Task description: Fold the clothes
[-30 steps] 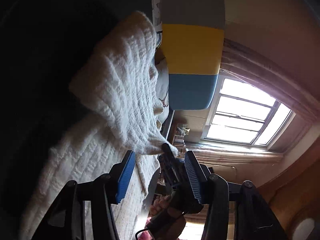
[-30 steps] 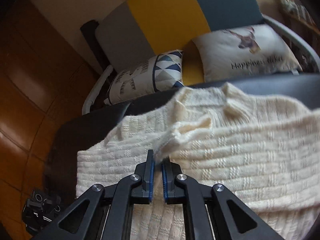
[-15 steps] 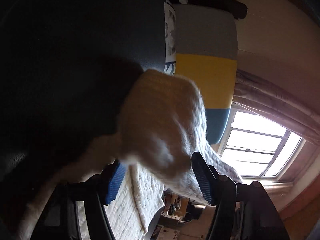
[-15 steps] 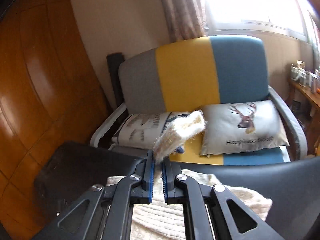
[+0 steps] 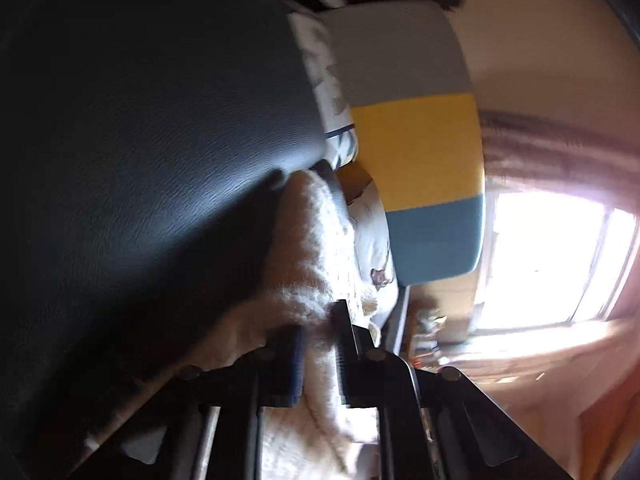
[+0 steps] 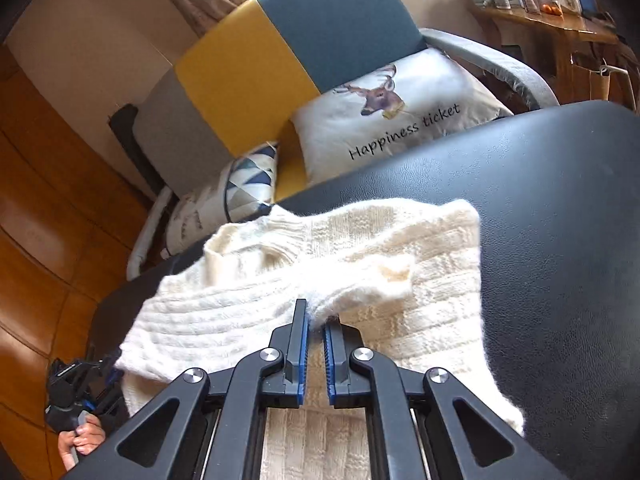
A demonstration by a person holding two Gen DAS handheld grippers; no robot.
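A cream knitted sweater (image 6: 360, 264) lies on a black leather surface (image 6: 560, 240). My right gripper (image 6: 316, 316) is shut on a fold of the sweater, a sleeve end, held low over the body of the garment. In the left wrist view, my left gripper (image 5: 318, 344) is closed on a thick bunch of the same sweater (image 5: 308, 240), at its edge on the black surface (image 5: 140, 140). The view is blurred. The left gripper also shows at the lower left of the right wrist view (image 6: 76, 384), held by a hand.
A grey, yellow and blue armchair (image 6: 280, 48) stands behind the black surface, with a deer cushion (image 6: 400, 112) and a patterned cushion (image 6: 240, 188). A wooden shelf (image 6: 560, 20) with small items is at the right. A bright window (image 5: 560, 260) and wood panelling (image 6: 40, 200) are in view.
My right gripper lifted the sleeve high, then brought it down across the sweater's body. My left gripper, open earlier, has closed on a bunch of the sweater.
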